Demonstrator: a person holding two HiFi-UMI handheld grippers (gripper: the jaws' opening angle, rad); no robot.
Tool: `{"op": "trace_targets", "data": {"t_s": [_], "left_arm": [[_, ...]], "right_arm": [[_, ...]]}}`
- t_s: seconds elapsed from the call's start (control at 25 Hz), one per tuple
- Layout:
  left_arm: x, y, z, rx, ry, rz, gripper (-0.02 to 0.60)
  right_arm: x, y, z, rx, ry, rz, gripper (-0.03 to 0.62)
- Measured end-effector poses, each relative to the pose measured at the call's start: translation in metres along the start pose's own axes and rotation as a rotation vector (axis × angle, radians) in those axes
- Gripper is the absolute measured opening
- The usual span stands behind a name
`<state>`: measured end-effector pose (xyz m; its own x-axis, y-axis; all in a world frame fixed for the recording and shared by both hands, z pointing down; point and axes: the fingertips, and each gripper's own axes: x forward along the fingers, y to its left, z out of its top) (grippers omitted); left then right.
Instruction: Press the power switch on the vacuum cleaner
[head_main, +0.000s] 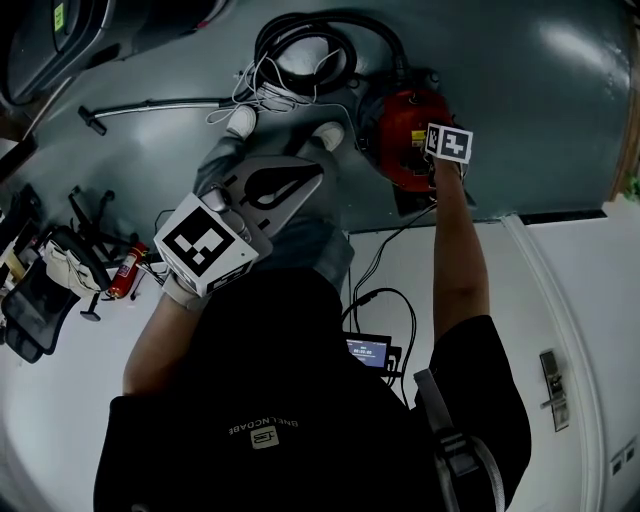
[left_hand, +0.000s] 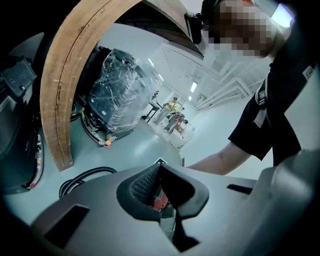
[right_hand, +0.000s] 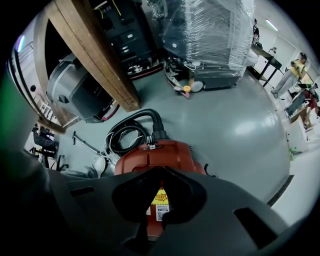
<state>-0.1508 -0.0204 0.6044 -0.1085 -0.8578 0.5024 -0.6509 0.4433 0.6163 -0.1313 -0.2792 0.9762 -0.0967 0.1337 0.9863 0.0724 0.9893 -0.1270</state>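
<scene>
A red canister vacuum cleaner (head_main: 398, 125) with a black top fitting is seen standing on the grey-green floor (head_main: 540, 100), near the upper middle of the head view. Its black ribbed hose (head_main: 318, 28) is coiled just beside it, together with a white cable (head_main: 262, 92).

The right gripper (head_main: 430, 162) is held out at arm's length over the vacuum cleaner's top. Its jaws are seen brought together with nothing gripped between them. In the right gripper view, the closed tips of the right gripper (right_hand: 160, 171) lie right at the red body (right_hand: 159, 154), and a yellow label is visible through the gap behind them. Whether the tips touch the casing cannot be told.

The left gripper (head_main: 316, 178) is held close to the person's body, well apart from the vacuum cleaner. Its jaws are likewise closed and empty (left_hand: 160, 167).
</scene>
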Motion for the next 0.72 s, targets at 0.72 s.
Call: {"op": "trace_targets", "data": {"t_s": [0.72], "left_arm": [[-0.025,-0.022,0.047,0.048,-0.071,-0.068,0.015]], "right_arm": [[-0.115,0.029,0.055,-0.015,-0.154,0.014,0.035]]}}
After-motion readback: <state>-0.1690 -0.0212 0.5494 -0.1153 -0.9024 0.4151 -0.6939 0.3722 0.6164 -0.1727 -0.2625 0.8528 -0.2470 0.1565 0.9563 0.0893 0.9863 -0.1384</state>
